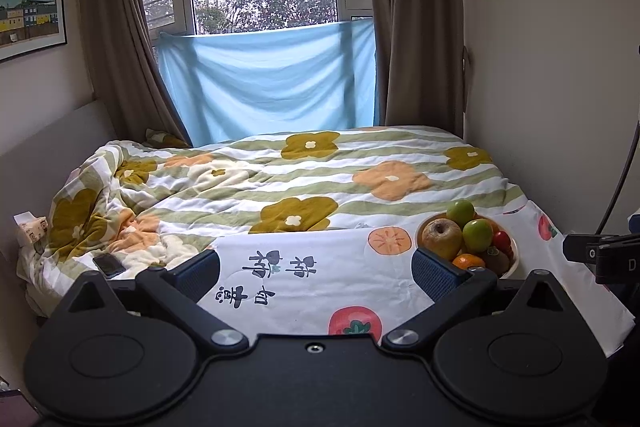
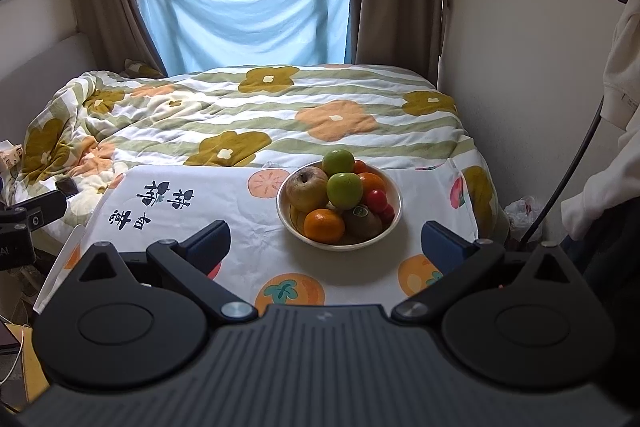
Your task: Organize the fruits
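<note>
A white bowl (image 2: 390, 227) (image 1: 514, 259) of fruit stands on a white cloth printed with persimmons (image 2: 248, 227) (image 1: 304, 291). In it lie a brown pear (image 2: 306, 191) (image 1: 440, 237), two green apples (image 2: 345, 189) (image 1: 477, 234), an orange (image 2: 323, 225) (image 1: 468, 261), a kiwi (image 2: 363, 221), and small red tomatoes (image 2: 377, 200) (image 1: 502, 239). My right gripper (image 2: 325, 241) hangs open just before the bowl, with nothing between its fingers. My left gripper (image 1: 316, 273) is open and empty over the cloth, left of the bowl.
The cloth covers a table against a bed with a flowered quilt (image 2: 260, 115) (image 1: 280, 179). A dark phone (image 1: 109, 265) lies on the quilt at left. A wall (image 2: 520, 47) and a hanging white garment (image 2: 624, 75) close off the right. A black cable (image 2: 568, 179) runs down there.
</note>
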Action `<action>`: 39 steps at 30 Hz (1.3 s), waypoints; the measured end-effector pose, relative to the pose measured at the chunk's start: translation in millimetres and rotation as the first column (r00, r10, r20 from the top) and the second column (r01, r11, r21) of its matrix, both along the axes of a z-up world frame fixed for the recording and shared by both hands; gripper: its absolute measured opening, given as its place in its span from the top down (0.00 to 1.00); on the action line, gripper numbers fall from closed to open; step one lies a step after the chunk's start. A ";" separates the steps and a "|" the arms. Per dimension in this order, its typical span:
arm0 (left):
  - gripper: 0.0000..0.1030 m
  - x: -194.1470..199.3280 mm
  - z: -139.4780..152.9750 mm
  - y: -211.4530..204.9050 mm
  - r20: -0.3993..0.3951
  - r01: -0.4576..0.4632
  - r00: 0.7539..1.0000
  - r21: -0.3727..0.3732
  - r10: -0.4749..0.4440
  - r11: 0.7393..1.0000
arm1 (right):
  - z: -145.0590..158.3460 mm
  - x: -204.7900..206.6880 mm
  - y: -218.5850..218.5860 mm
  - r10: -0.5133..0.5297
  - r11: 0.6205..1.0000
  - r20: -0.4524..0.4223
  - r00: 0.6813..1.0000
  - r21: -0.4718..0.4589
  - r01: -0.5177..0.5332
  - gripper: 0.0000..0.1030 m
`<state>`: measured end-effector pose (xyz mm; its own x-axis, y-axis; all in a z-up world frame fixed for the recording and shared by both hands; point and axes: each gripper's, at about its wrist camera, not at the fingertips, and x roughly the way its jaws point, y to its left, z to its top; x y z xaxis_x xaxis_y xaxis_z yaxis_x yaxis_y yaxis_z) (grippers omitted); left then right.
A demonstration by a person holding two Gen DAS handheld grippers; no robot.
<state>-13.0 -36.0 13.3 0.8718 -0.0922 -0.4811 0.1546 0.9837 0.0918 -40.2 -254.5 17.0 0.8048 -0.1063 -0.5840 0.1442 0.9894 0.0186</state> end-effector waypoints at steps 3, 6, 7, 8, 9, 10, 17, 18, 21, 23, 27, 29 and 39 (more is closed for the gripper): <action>0.00 1.2 -0.7 0.2 -0.001 -0.002 1.000 0.001 0.002 1.000 | -0.7 0.6 -0.1 -0.002 1.000 -0.003 1.000 -0.001 0.002 0.00; 0.00 2.5 -2.0 0.2 -0.006 -0.007 1.000 0.003 0.007 1.000 | -1.2 2.2 -0.3 -0.005 1.000 -0.007 1.000 0.002 0.005 0.00; 0.00 2.2 -2.1 0.0 -0.007 -0.007 1.000 0.003 0.007 1.000 | -1.3 2.3 -0.5 -0.005 1.000 -0.008 1.000 0.005 0.005 0.00; 0.00 2.3 -2.0 -0.4 -0.009 -0.008 1.000 0.004 0.008 1.000 | -1.6 2.5 -0.2 -0.005 1.000 -0.009 1.000 0.006 0.005 0.00; 0.00 2.4 -2.1 -0.2 -0.010 -0.008 1.000 0.004 0.008 1.000 | -1.8 2.7 -0.1 -0.006 1.000 -0.010 1.000 0.007 0.006 0.00; 0.00 2.7 -2.2 -0.1 -0.011 -0.008 1.000 0.005 0.008 1.000 | -2.1 2.7 -0.2 -0.006 1.000 -0.011 1.000 0.007 0.006 0.00; 0.00 4.0 -3.0 1.6 -0.021 -0.010 1.000 0.004 0.010 1.000 | -3.3 4.3 1.0 -0.005 1.000 -0.017 1.000 0.010 0.006 0.00; 0.00 4.6 -3.1 2.2 -0.023 -0.008 1.000 0.003 0.008 1.000 | -3.2 4.4 1.0 -0.005 1.000 -0.016 1.000 0.011 0.005 0.00; 0.00 5.8 -3.0 1.1 -0.028 -0.006 1.000 0.003 0.006 1.000 | -3.4 4.8 1.6 -0.005 1.000 -0.018 1.000 0.011 0.005 0.00; 0.00 6.7 -3.4 1.3 -0.031 -0.004 1.000 0.003 0.004 1.000 | -3.7 5.5 0.9 -0.003 1.000 -0.019 1.000 0.011 0.003 0.00; 0.00 6.5 -3.6 1.6 -0.028 0.000 1.000 0.003 0.000 1.000 | -4.3 6.1 1.3 -0.003 1.000 -0.019 1.000 0.012 0.003 0.00; 0.00 6.9 -3.5 0.7 -0.025 -0.001 1.000 0.006 0.001 1.000 | -4.3 5.9 1.5 -0.003 1.000 -0.019 1.000 0.012 0.004 0.00; 0.00 8.2 -1.2 -2.3 -0.006 -0.007 1.000 0.009 0.007 1.000 | -6.7 9.5 2.5 0.001 1.000 -0.025 1.000 0.021 0.000 0.00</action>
